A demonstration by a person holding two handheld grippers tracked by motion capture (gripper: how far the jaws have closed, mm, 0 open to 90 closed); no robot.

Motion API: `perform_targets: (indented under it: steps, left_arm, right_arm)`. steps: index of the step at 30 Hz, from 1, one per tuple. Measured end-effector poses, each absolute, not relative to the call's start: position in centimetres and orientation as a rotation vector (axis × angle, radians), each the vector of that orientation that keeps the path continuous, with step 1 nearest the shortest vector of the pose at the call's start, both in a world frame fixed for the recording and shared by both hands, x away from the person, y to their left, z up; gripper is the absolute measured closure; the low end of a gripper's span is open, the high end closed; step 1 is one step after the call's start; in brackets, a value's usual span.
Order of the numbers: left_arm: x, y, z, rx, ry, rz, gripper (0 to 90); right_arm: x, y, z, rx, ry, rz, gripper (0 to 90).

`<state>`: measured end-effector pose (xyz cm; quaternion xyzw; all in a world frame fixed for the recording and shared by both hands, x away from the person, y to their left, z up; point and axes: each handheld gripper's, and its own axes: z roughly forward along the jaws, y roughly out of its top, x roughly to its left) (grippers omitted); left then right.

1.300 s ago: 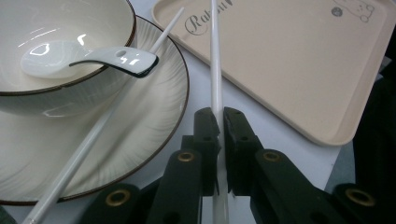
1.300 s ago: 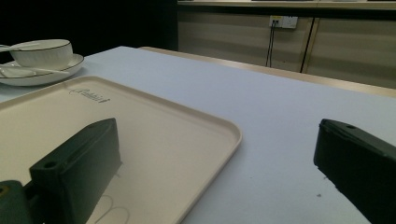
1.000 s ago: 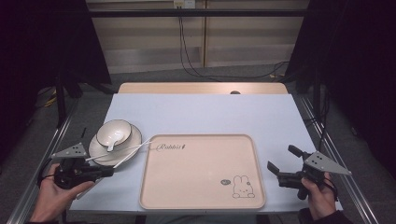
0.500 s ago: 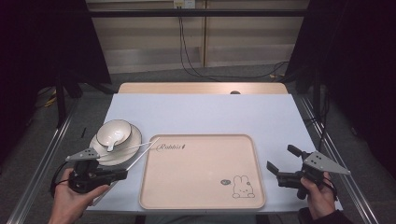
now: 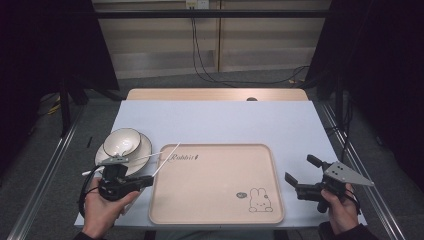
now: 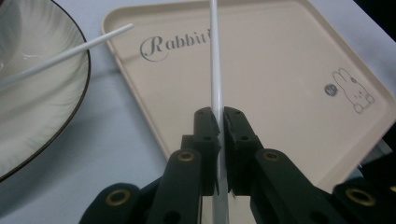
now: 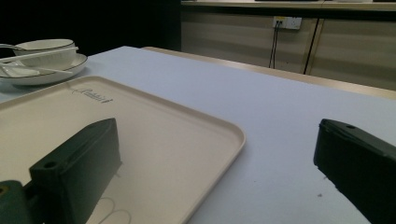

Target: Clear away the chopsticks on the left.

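Pale blue table [image 5: 220, 120] carries a beige tray [image 5: 215, 200], nothing lying in it. Since the earlier frame, the left gripper [image 6: 219, 119] has shifted toward the tray, jaws clamped on a white chopstick [image 6: 215, 70] over its edge. Right gripper [image 5: 300, 175]: unmoved, jaws spread. Bowl [image 5: 121, 141] sits in a plate [image 5: 142, 150]; a second chopstick [image 6: 65, 53] rests across it.

Soft, even light — dim, dark surroundings.

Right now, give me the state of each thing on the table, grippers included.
Left gripper: shut on a white chopstick.
Right gripper: open, holding nothing.
Second chopstick: resting on the plate.
Bowl: upright on the plate.
Tray: flat, nothing lying on it.
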<state>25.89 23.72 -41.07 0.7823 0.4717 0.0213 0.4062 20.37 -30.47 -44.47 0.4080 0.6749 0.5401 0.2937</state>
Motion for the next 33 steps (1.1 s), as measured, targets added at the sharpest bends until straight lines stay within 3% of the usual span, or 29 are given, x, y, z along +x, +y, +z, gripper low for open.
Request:
perform_targets:
  steps: [16,33]
  left_arm:
    - [27.1,20.4,-43.1,1.893,1.454,0.112,84.7]
    - [27.3,18.8,-45.4,1.901,1.583,0.103,84.6]
  right_arm:
    - [20.4,-30.4,-44.5,1.086,1.798,1.438,0.4]
    - [20.3,-30.4,-44.5,1.084,1.799,1.44,0.4]
